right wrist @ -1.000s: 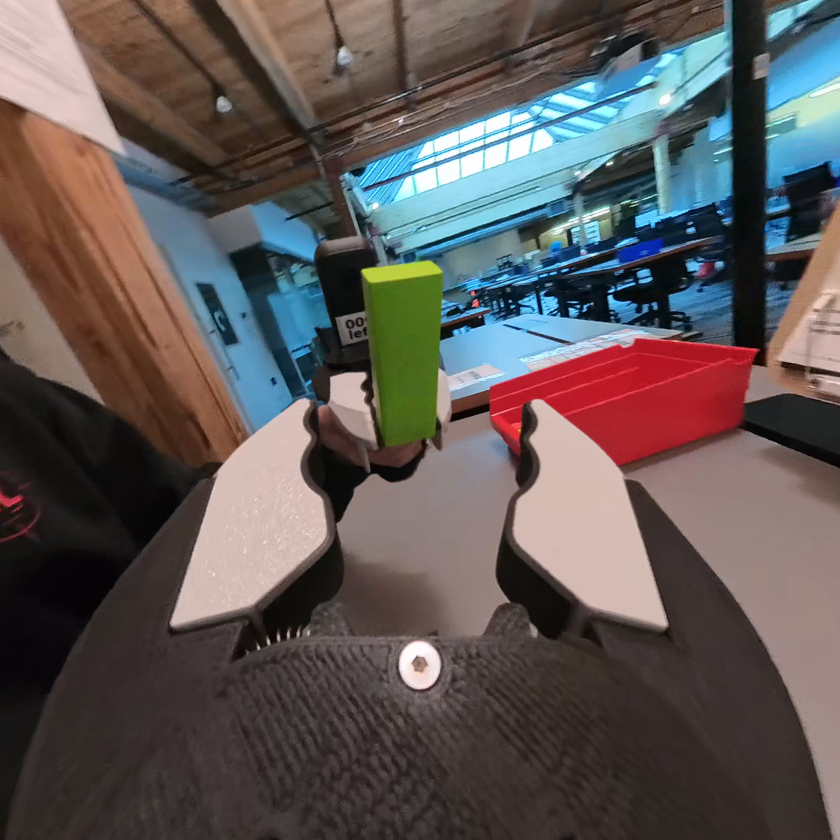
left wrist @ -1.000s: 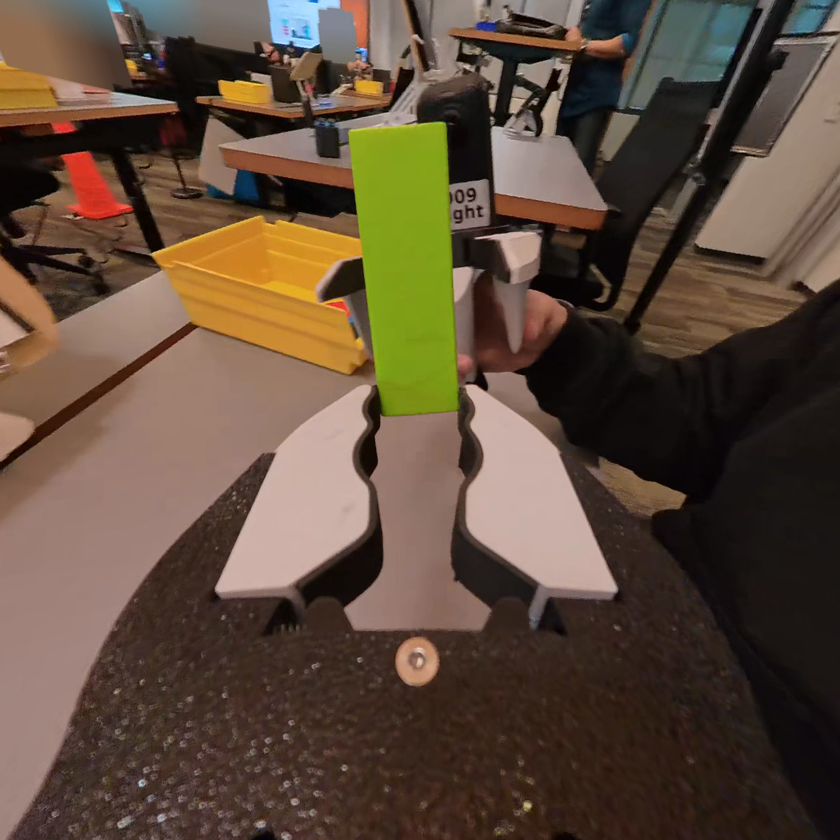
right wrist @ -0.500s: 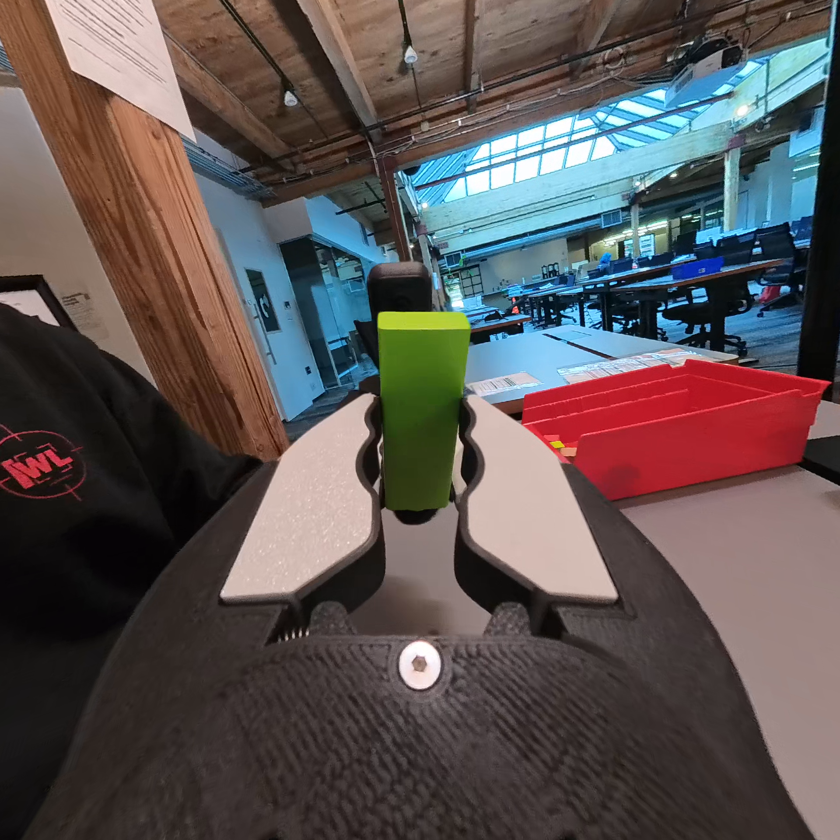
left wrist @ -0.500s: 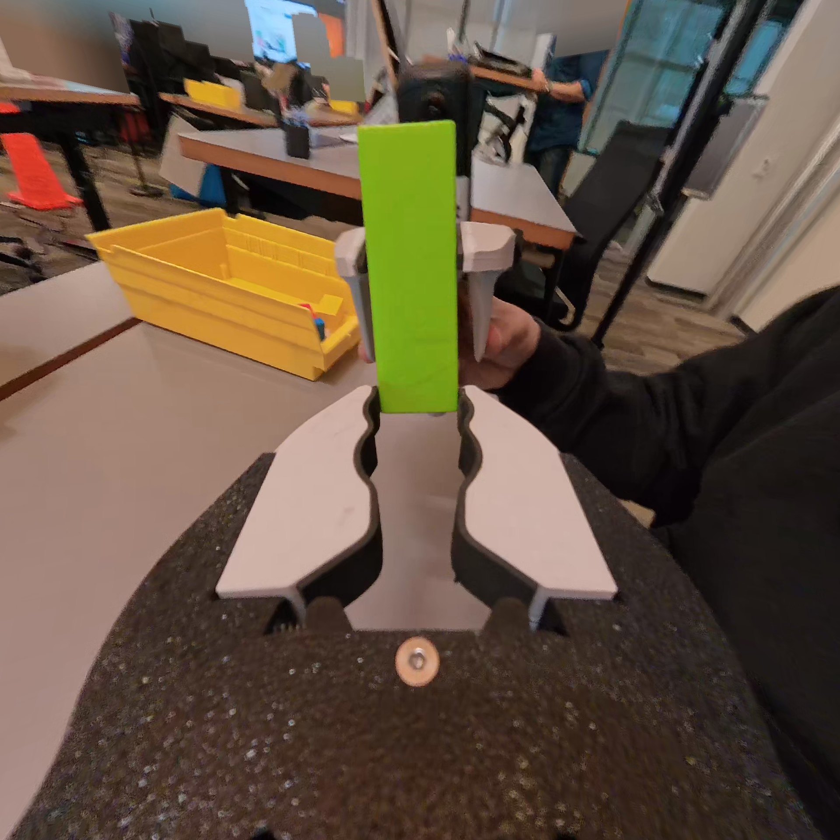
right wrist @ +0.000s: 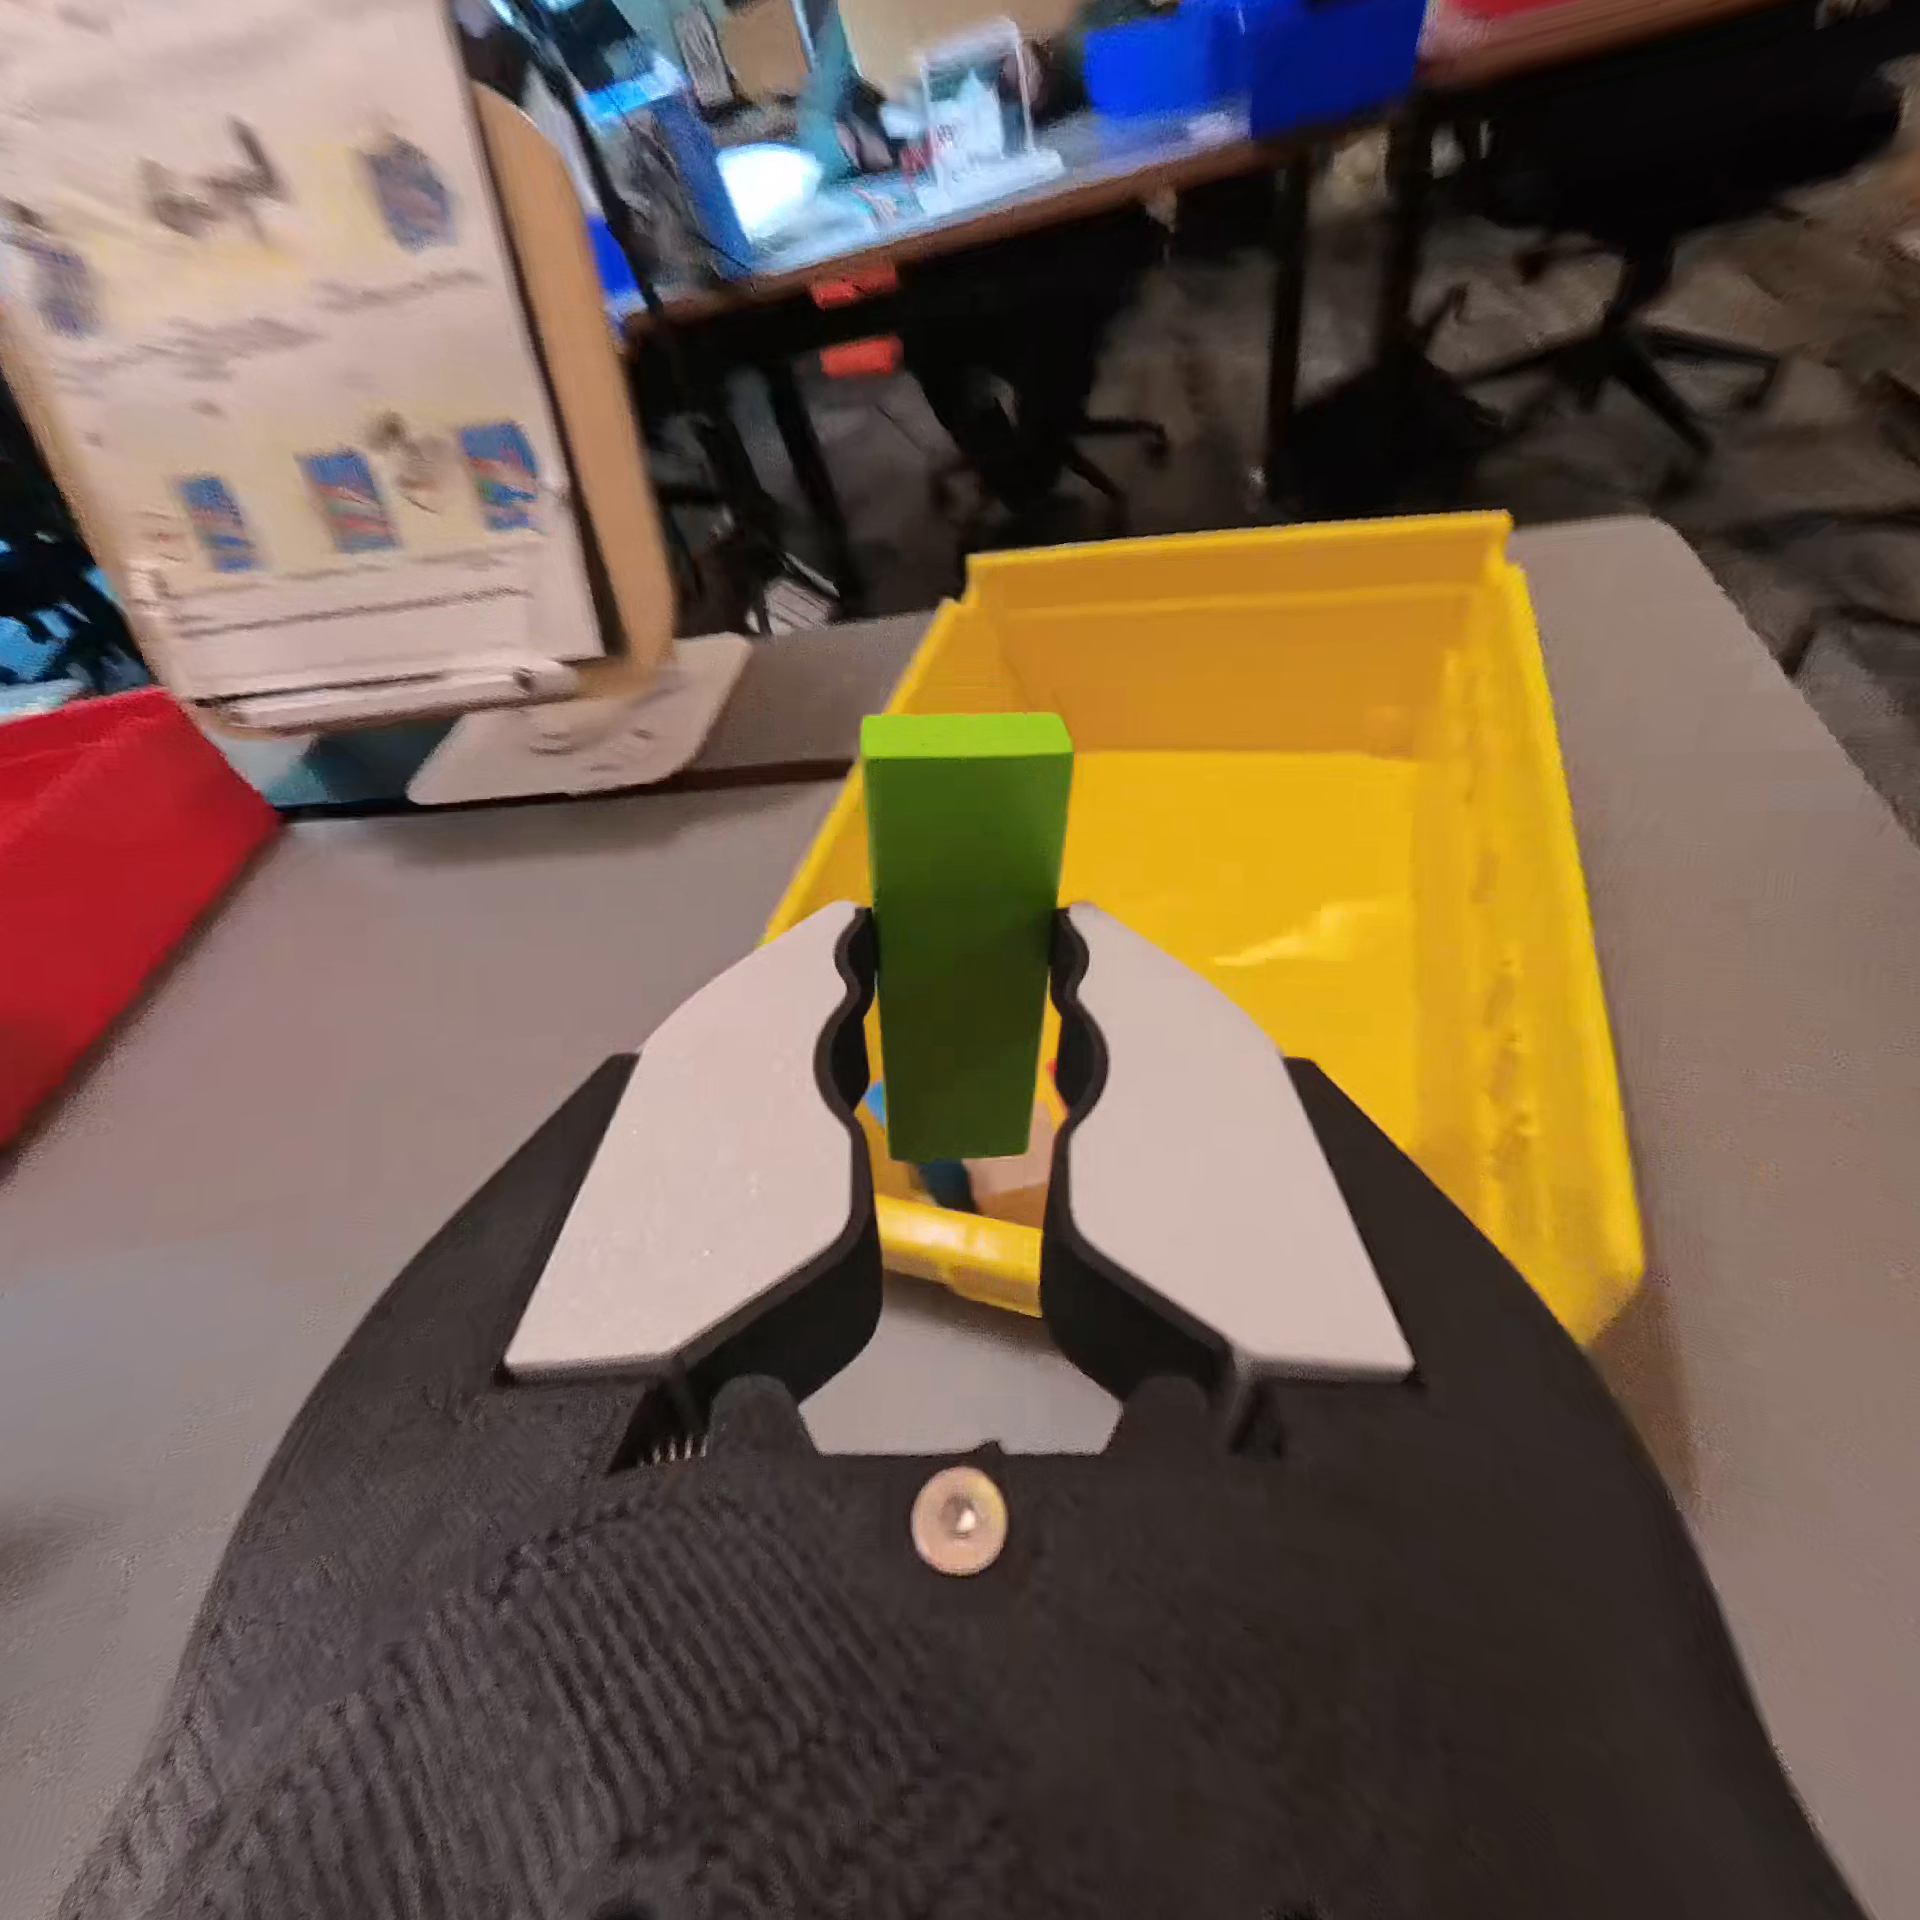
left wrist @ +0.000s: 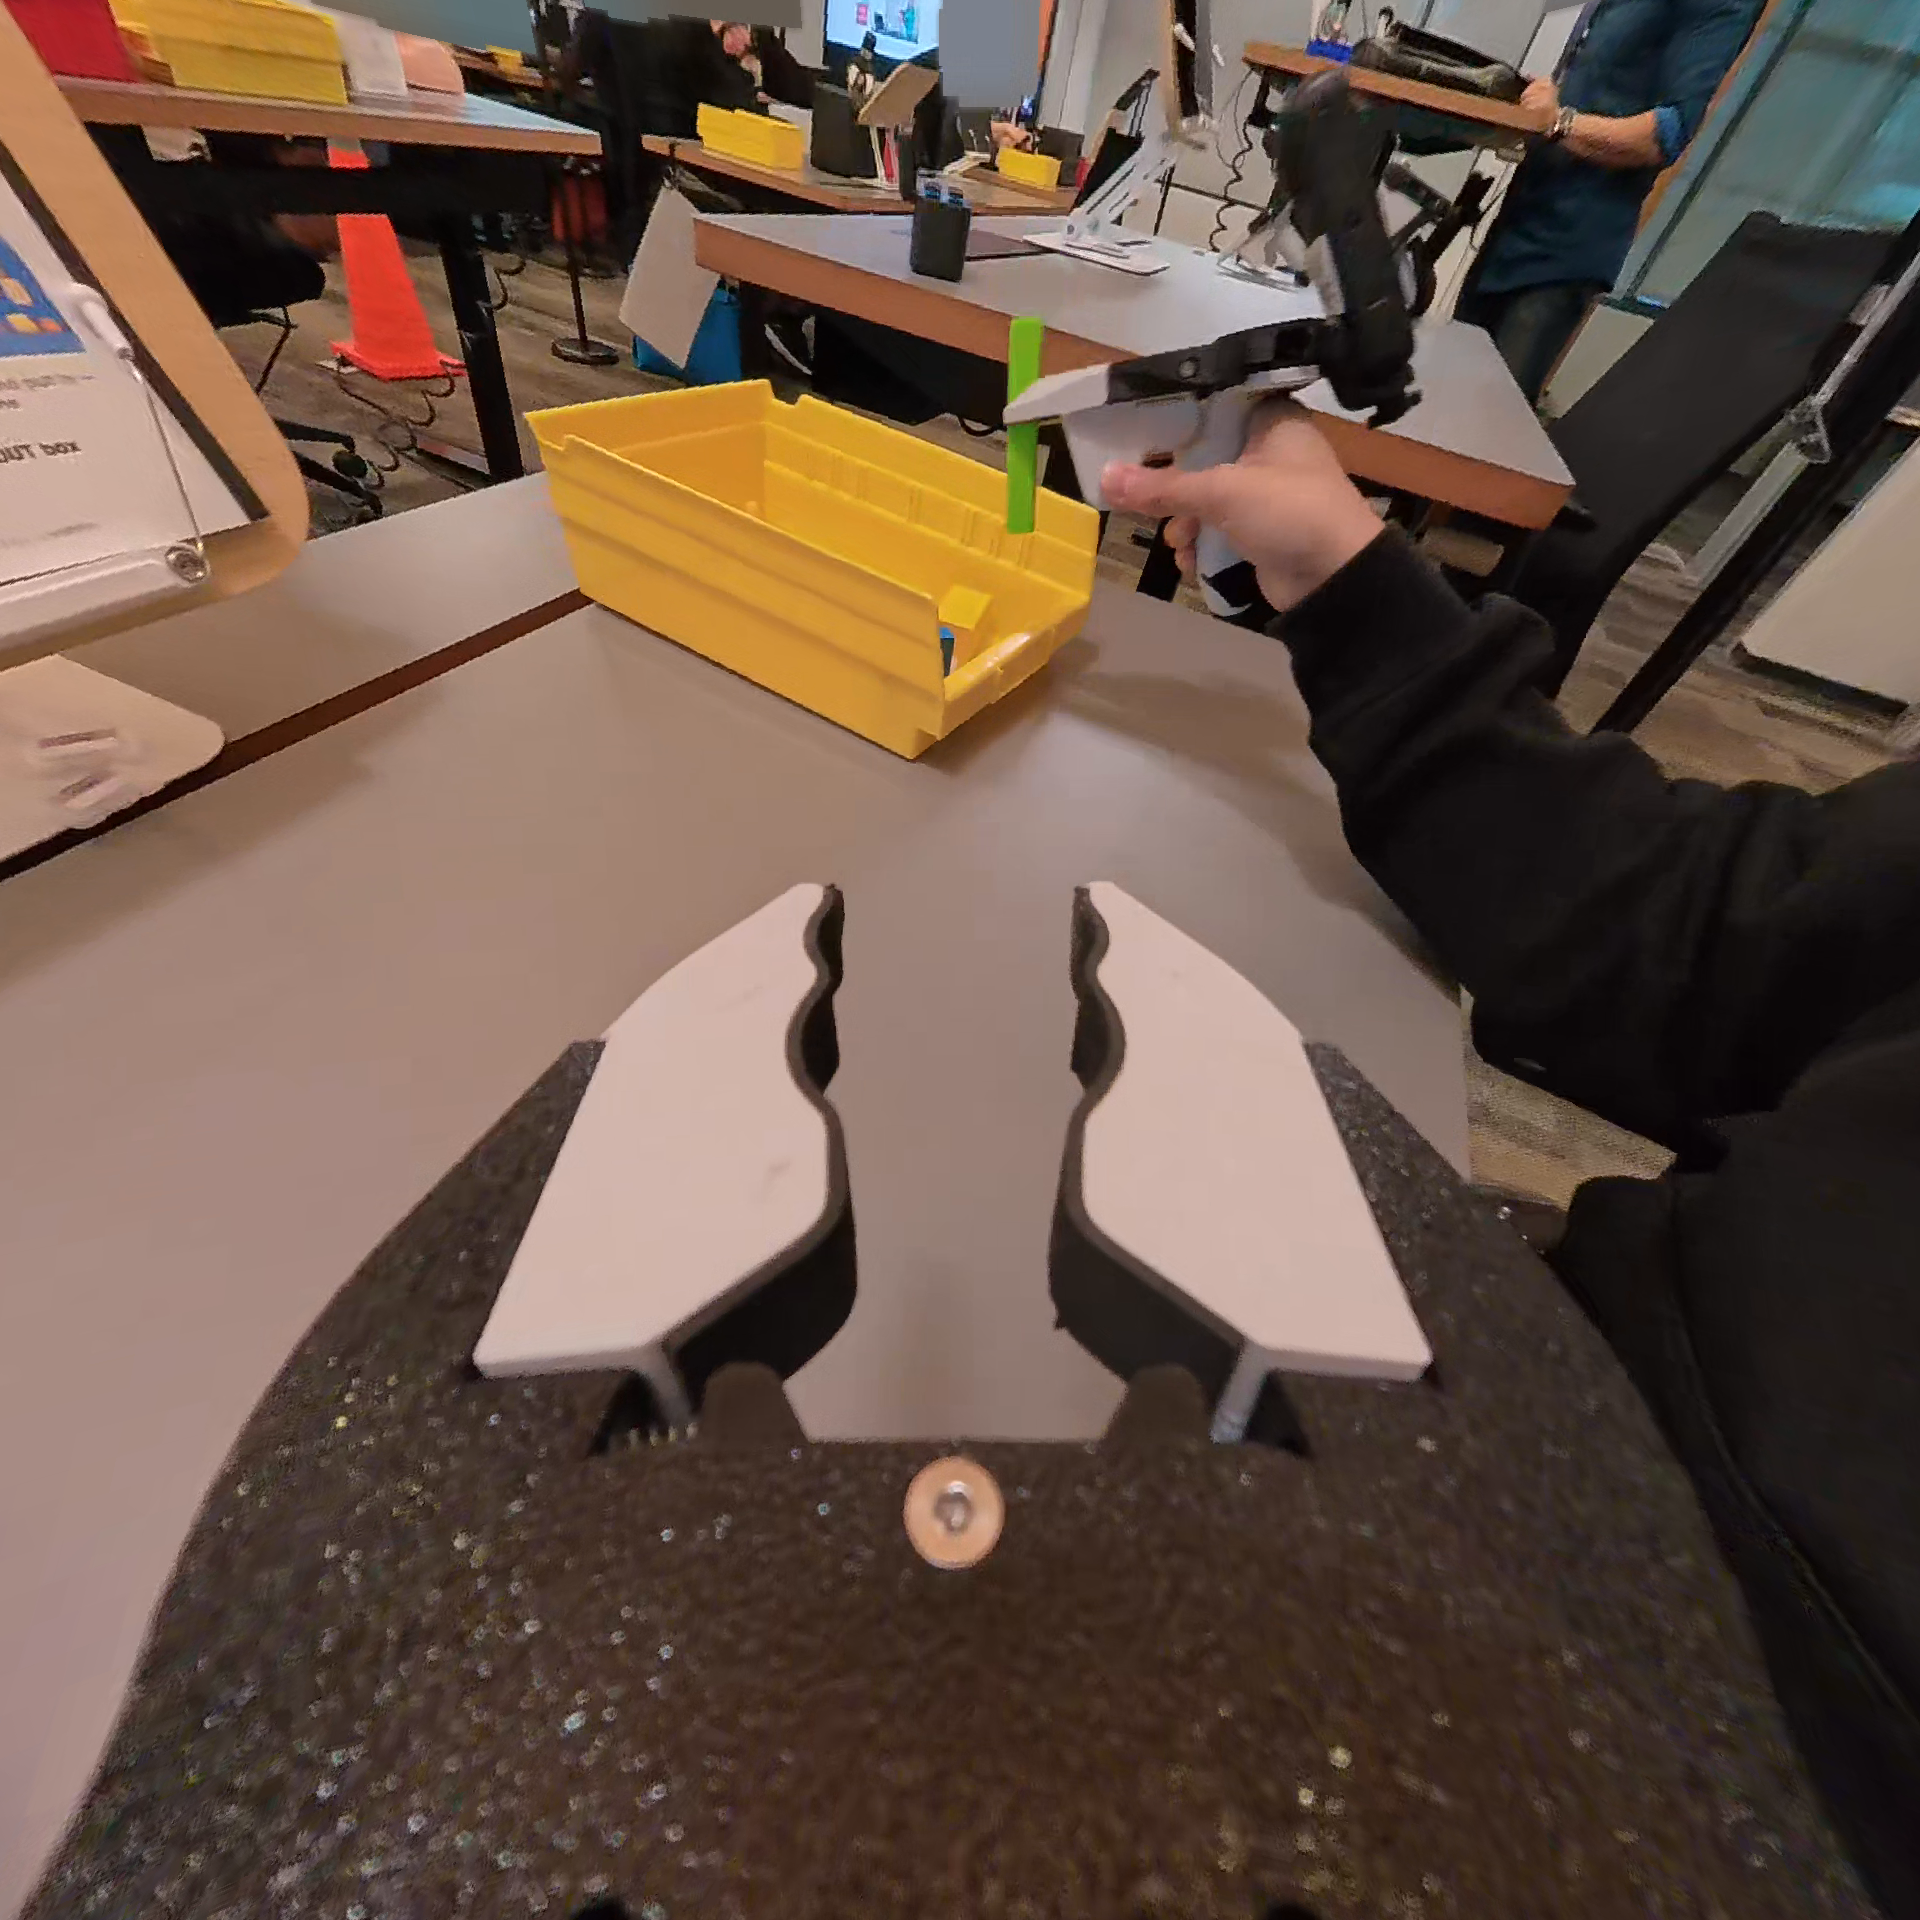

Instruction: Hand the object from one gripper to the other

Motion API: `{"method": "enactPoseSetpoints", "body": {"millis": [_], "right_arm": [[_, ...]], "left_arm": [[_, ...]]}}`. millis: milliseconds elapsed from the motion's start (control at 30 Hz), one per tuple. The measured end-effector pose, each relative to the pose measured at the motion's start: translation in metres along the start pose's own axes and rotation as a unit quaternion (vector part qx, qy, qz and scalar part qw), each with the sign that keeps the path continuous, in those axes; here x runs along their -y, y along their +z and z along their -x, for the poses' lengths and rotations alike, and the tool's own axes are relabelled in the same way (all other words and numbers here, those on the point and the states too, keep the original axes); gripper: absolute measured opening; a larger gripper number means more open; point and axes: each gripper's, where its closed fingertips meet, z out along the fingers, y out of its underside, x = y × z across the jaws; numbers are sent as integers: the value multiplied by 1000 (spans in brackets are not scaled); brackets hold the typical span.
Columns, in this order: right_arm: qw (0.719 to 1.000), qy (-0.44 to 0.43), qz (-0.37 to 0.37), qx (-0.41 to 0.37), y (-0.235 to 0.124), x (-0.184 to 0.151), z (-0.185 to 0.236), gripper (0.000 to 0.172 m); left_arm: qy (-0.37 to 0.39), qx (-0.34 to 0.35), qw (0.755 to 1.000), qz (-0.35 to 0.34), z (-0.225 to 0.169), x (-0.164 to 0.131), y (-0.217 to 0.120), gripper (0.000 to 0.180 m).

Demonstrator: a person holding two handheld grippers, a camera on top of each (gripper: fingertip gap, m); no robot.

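Note:
My right gripper [right wrist: 961,920] is shut on a green block [right wrist: 966,935], which stands upright between both pads above the near end of a yellow bin [right wrist: 1475,935]. In the left wrist view the right gripper [left wrist: 1023,410] shows from the side, held by a hand, with the green block [left wrist: 1023,416] upright over the yellow bin [left wrist: 748,566]. My left gripper [left wrist: 956,904] is open and empty, low over the grey table [left wrist: 468,883], well back from the block.
A red bin [right wrist: 94,914] sits at the left of the right wrist view. A propped board with printed sheets [right wrist: 291,364] stands behind the table. A few small blocks [left wrist: 961,618] lie in the yellow bin. A black-sleeved arm [left wrist: 1610,831] crosses at right. Spacing between my two grippers at the tips: around 40 cm.
A second ago my right gripper closed on the block that the left held. Since then the left gripper opened and let go, and the right gripper carried the block away over the yellow bin.

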Motion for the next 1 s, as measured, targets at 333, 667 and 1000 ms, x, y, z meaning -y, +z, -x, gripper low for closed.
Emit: {"method": "enactPoseSetpoints", "body": {"millis": [333,667,1000], "right_arm": [[971,-20,235,-30,114,-43,-13,33],[946,-52,317,-44,134,-77,-10,41],[983,-129,102,-81,60,-18,27,101]], "left_arm": [[-27,13,1000,-8,15,-5,-26,39],[-4,165,986,4,68,-5,-107,39],[-79,417,903,73,155,-45,-214,43]]}}
